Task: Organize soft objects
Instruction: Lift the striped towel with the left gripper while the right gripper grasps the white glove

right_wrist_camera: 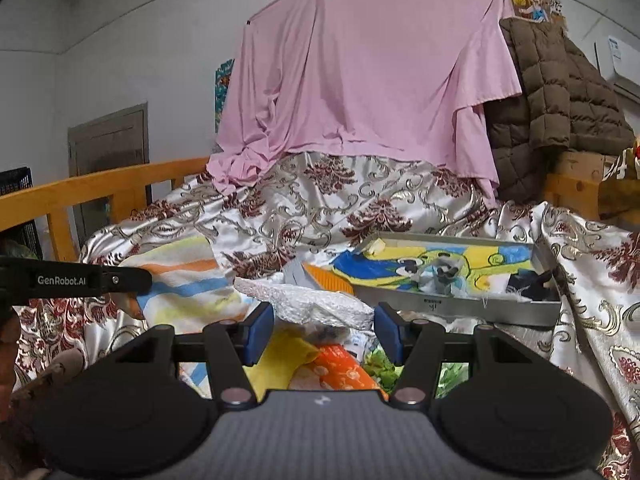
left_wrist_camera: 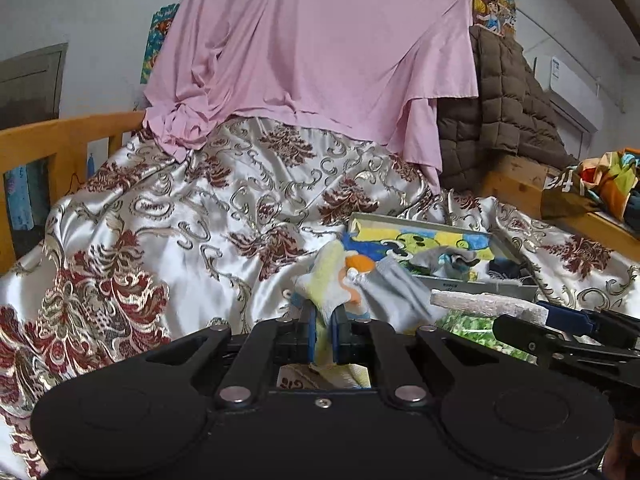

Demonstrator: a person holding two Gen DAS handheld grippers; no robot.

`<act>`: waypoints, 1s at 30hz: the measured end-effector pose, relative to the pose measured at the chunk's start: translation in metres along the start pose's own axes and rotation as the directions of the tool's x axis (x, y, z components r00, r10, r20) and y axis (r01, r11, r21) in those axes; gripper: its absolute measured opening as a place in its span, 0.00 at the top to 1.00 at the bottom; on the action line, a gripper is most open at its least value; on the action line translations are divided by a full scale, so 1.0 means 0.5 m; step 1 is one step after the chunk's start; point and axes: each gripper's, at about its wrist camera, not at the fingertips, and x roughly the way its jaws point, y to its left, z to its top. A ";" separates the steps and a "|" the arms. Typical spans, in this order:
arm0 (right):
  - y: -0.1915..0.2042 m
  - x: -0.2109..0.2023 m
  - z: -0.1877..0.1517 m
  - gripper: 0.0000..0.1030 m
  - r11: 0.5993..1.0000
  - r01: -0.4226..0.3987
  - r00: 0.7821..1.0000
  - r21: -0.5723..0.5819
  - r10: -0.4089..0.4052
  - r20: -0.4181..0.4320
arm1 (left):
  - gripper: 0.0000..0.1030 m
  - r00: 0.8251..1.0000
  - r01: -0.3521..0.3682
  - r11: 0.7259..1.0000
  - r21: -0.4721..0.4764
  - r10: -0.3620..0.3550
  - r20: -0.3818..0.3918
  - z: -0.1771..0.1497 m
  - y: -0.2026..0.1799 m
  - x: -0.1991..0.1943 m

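Observation:
My left gripper [left_wrist_camera: 324, 316] is shut on a pale yellow, white and orange sock [left_wrist_camera: 334, 276], holding it above the floral bedspread. A grey sock [left_wrist_camera: 394, 288] hangs beside it. My right gripper [right_wrist_camera: 323, 326] is open, its blue pads either side of a white foam piece [right_wrist_camera: 316, 298] without touching it. A grey metal tray [right_wrist_camera: 460, 304] with a cartoon liner holds a grey patterned sock [right_wrist_camera: 444, 270] and a dark sock [right_wrist_camera: 532, 284]; the tray also shows in the left wrist view [left_wrist_camera: 480, 286]. A striped towel [right_wrist_camera: 188, 280] lies at left.
A pink sheet [left_wrist_camera: 316, 48] hangs over the bed's far end. A brown quilted jacket [right_wrist_camera: 560, 112] hangs at right. Wooden bed rails [right_wrist_camera: 100, 192] run along the left. Yellow, orange and green cloths [right_wrist_camera: 340, 364] lie under my right gripper.

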 end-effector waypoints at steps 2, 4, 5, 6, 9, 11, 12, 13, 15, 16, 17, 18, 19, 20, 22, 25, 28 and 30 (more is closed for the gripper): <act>-0.001 -0.005 0.004 0.42 1.000 0.004 1.000 -0.003 -0.003 0.013 | 0.93 1.000 0.005 1.000 0.008 -0.006 0.014 0.008 -0.005 -0.008; -0.004 -0.010 0.008 0.42 1.000 0.010 1.000 -0.002 -0.010 0.025 | 0.93 0.999 0.013 1.000 0.016 -0.013 0.030 0.017 -0.013 -0.015; -0.006 -0.014 0.009 0.42 1.000 0.015 0.999 0.000 -0.015 0.032 | 0.93 0.999 0.017 1.000 0.018 -0.018 0.038 0.022 -0.017 -0.018; -0.008 -0.016 0.011 0.42 1.000 0.018 0.999 0.003 -0.018 0.038 | 0.93 0.999 0.022 1.000 0.016 -0.023 0.047 0.027 -0.020 -0.022; -0.015 -0.023 0.017 0.42 1.000 0.024 0.998 0.012 -0.025 0.056 | 0.93 0.997 0.037 0.999 0.009 -0.037 0.072 0.041 -0.029 -0.032; -0.018 -0.028 0.021 0.42 0.999 0.027 0.997 0.017 -0.028 0.067 | 0.93 0.995 0.045 0.999 0.009 -0.045 0.085 0.050 -0.036 -0.037; -0.020 -0.030 0.023 0.42 0.999 0.029 0.997 0.020 -0.030 0.073 | 0.93 0.995 0.048 0.999 0.009 -0.049 0.089 0.053 -0.039 -0.038; -0.023 -0.031 0.024 0.42 0.999 0.029 0.997 0.022 -0.031 0.077 | 0.93 0.994 0.052 0.999 0.009 -0.052 0.095 0.056 -0.042 -0.040; -0.026 -0.032 0.026 0.42 0.999 0.030 0.996 0.028 -0.032 0.080 | 0.93 0.993 0.059 0.998 0.007 -0.059 0.106 0.063 -0.048 -0.042; -0.029 -0.032 0.027 0.42 0.999 0.030 0.996 0.031 -0.032 0.081 | 0.93 0.992 0.062 0.998 0.007 -0.062 0.110 0.065 -0.051 -0.043; -0.032 -0.032 0.028 0.42 0.999 0.030 0.996 0.034 -0.033 0.082 | 0.93 0.991 0.066 0.998 0.006 -0.066 0.114 0.068 -0.055 -0.044; -0.033 -0.033 0.028 0.42 0.999 0.032 0.996 0.037 -0.035 0.083 | 0.93 0.991 0.070 0.998 0.003 -0.070 0.117 0.071 -0.058 -0.045; -0.033 -0.034 0.029 0.42 0.999 0.033 0.996 0.040 -0.036 0.085 | 0.93 0.990 0.075 0.997 0.001 -0.074 0.121 0.074 -0.062 -0.046; -0.035 -0.035 0.030 0.42 0.998 0.033 0.996 0.044 -0.037 0.086 | 0.93 0.989 0.079 0.997 -0.003 -0.078 0.124 0.077 -0.064 -0.047; -0.039 -0.036 0.032 0.42 0.998 0.035 0.995 0.048 -0.039 0.088 | 0.93 0.988 0.088 0.996 -0.013 -0.086 0.128 0.082 -0.070 -0.050; -0.043 -0.040 0.034 0.42 0.998 0.039 0.995 0.055 -0.044 0.093 | 0.93 0.986 0.102 0.995 -0.014 -0.099 0.138 0.094 -0.078 -0.051; -0.049 -0.042 0.039 0.42 0.997 0.047 0.994 0.060 -0.053 0.099 | 0.93 0.982 0.118 0.993 -0.026 -0.113 0.150 0.113 -0.088 -0.047; -0.058 -0.042 0.046 0.42 0.996 0.057 0.992 0.062 -0.064 0.107 | 0.93 0.980 0.129 0.991 -0.027 -0.123 0.157 0.128 -0.096 -0.041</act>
